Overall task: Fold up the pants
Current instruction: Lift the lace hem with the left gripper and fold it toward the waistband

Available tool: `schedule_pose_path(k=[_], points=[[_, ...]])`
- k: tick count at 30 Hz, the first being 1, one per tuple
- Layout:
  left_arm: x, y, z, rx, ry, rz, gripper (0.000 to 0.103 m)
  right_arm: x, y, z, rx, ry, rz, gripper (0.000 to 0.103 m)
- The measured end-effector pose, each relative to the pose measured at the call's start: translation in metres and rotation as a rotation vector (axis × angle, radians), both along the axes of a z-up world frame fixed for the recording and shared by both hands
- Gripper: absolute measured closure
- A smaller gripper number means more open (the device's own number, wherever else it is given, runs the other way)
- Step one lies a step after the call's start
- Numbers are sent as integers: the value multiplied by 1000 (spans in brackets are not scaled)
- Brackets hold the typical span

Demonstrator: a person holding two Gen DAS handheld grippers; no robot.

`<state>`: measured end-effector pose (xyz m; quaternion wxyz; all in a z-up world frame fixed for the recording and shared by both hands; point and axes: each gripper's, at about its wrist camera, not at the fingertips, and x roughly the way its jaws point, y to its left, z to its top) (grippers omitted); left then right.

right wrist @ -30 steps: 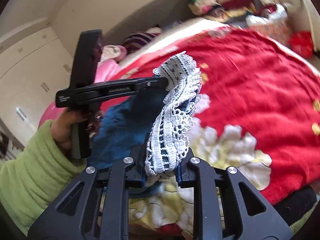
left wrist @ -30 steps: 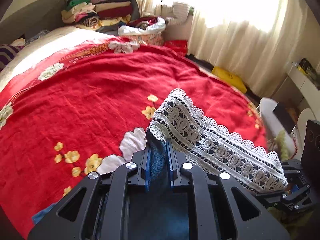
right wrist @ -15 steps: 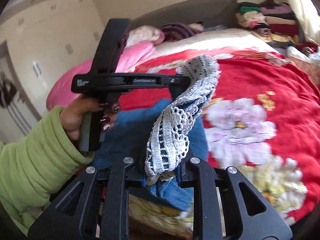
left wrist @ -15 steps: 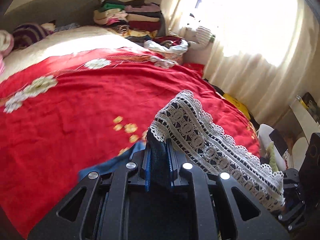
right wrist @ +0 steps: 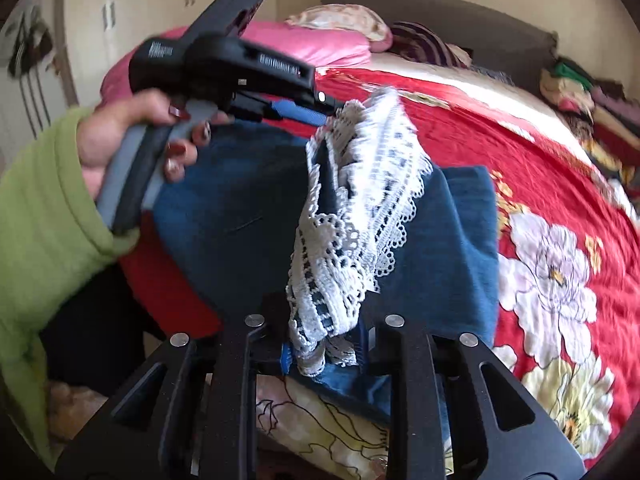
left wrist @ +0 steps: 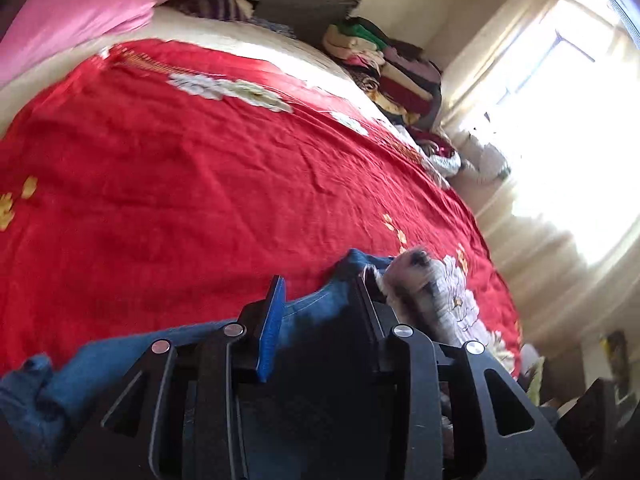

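Two grippers at the lace hem: left gripper (left wrist: 320, 296) spread open beside it, right gripper (right wrist: 324, 354) clamped on it, pants (right wrist: 248, 216) draped over the bed (right wrist: 560, 168); release level, flatten the fold.

Lace hem (left wrist: 416, 276) smeared by motion blur beside the left gripper (left wrist: 320, 300). Pants (right wrist: 248, 216) cut off behind the right gripper (right wrist: 324, 344), lower part unseen
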<state>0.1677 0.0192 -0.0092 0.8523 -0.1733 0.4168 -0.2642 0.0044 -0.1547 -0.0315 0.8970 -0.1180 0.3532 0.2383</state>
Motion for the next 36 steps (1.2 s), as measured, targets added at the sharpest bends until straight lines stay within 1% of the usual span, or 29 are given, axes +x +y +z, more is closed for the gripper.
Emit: schedule_pose_path(k=[2,3,4,5,6,9,10,11,12,13,15,16,18,21,23,24,25,26,27,28,29,30,31,33,36], points=[[-2,6,-2,-34,19,10,69,-4,7,-2,-33,-20,8,85],[-4,9,-4,-60,32,12,61,-7,10,-3,-59,-40,12,83],[-6,11,-6,-76,39,14,56,-11,14,-3,-97,-73,13,82],[-8,12,-7,-88,45,15,51,-13,18,-5,-131,-101,18,77],[-12,12,-9,-98,52,14,51,-17,23,-5,-176,-141,32,71],[-15,8,-12,-125,73,2,51,-26,31,-6,-233,-192,60,64],[-16,8,-15,-134,82,-2,51,-28,33,-6,-237,-195,61,62],[-18,8,-16,-141,89,-5,50,-30,33,-6,-237,-195,58,57],[-19,6,-17,-148,98,-9,46,-32,32,-5,-236,-195,50,53],[-21,6,-17,-152,102,-14,44,-34,31,-5,-232,-200,42,52],[-21,2,-17,-163,111,-26,36,-37,30,-3,-233,-217,22,43],[-22,0,-17,-166,114,-33,36,-37,28,-2,-231,-226,8,38],[-21,-5,-19,-167,126,-37,35,-37,22,2,-211,-241,-11,37],[-13,-9,-28,-150,154,-18,35,-39,22,5,-198,-252,1,36],[-8,-13,-33,-150,165,-10,35,-37,22,3,-192,-243,11,36],[-6,-15,-34,-149,166,-6,35,-35,22,1,-190,-230,17,36],[-4,-17,-34,-147,167,-5,35,-34,23,-1,-185,-213,25,39],[-3,-18,-34,-144,166,-4,35,-34,24,-2,-181,-199,32,53],[-2,-22,-33,-139,164,-3,37,-31,25,-4,-170,-171,46,61],[0,-24,-32,-132,163,0,39,-28,25,-5,-163,-155,53,73],[0,-26,-31,-126,158,6,55,-25,25,-6,-152,-132,62,85],[2,-29,-32,-126,160,5,73,-23,25,-8,-143,-116,68,88],[3,-34,-32,-128,166,-1,79,-22,24,-10,-127,-97,75,89],[3,-41,-28,-114,156,-22,85,-18,20,-13,-81,-50,72,91],[1,-52,-11,-116,113,-60,86,-10,8,-11,13,1,52,92]])
